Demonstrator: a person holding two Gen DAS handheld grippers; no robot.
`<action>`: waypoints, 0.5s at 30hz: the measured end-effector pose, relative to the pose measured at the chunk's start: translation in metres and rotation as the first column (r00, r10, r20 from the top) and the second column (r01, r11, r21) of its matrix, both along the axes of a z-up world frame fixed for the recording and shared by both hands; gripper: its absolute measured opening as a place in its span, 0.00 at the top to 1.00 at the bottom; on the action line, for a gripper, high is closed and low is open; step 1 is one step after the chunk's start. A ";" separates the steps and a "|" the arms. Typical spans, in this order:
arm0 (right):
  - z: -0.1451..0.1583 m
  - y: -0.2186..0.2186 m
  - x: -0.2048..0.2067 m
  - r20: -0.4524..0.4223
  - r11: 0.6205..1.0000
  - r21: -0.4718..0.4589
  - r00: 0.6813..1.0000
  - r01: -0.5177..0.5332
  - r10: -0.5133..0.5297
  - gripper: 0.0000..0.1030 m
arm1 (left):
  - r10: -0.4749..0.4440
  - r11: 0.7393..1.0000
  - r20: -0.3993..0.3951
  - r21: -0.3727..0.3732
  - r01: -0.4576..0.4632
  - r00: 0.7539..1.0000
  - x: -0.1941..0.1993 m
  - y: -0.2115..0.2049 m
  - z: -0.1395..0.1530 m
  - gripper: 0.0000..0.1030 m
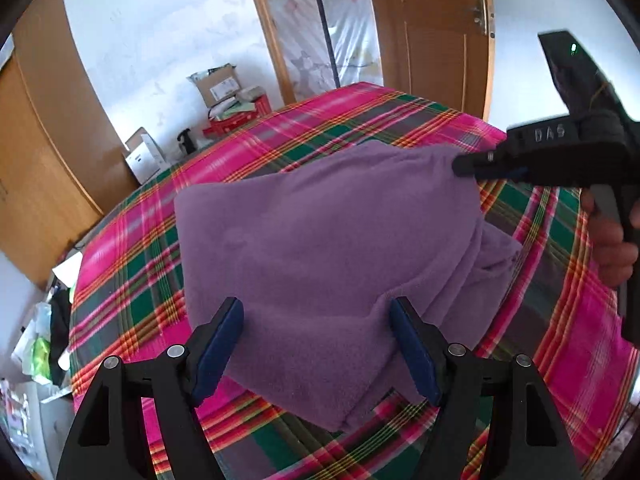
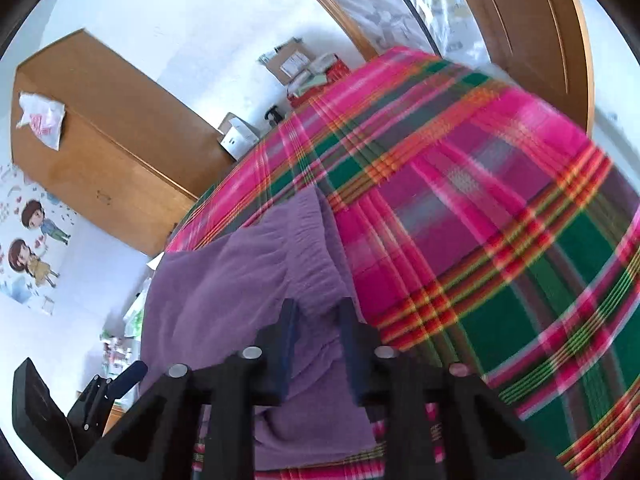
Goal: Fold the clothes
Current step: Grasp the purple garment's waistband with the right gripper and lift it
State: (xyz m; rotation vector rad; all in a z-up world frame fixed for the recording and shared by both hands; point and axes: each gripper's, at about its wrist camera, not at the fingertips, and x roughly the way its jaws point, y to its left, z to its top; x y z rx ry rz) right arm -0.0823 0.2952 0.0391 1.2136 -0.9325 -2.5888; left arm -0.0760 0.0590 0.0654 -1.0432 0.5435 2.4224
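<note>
A purple fleece garment (image 1: 320,232) lies partly folded on a bed with a pink and green plaid cover (image 1: 360,120). My left gripper (image 1: 318,320) is open, its blue-padded fingers wide apart over the garment's near part and not pressing it. At the far right corner of the garment, my right gripper (image 1: 466,168) is shut on the cloth and holds that corner raised. In the right wrist view the right gripper (image 2: 318,316) has purple cloth (image 2: 224,280) pinched between its narrow jaws. The left gripper (image 2: 120,384) shows at the lower left.
A person's hand (image 1: 612,248) grips the right tool's handle. A wooden wardrobe (image 2: 108,152) stands left of the bed and a wooden door (image 1: 432,28) behind it. Cardboard boxes (image 1: 224,88) and clutter sit on the floor past the bed's far edge.
</note>
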 end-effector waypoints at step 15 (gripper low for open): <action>0.075 -0.039 -0.015 -0.237 0.986 -0.059 0.961 -0.159 0.141 0.88 | -0.076 0.989 -0.065 0.123 0.083 0.995 0.004 0.020 0.028 0.25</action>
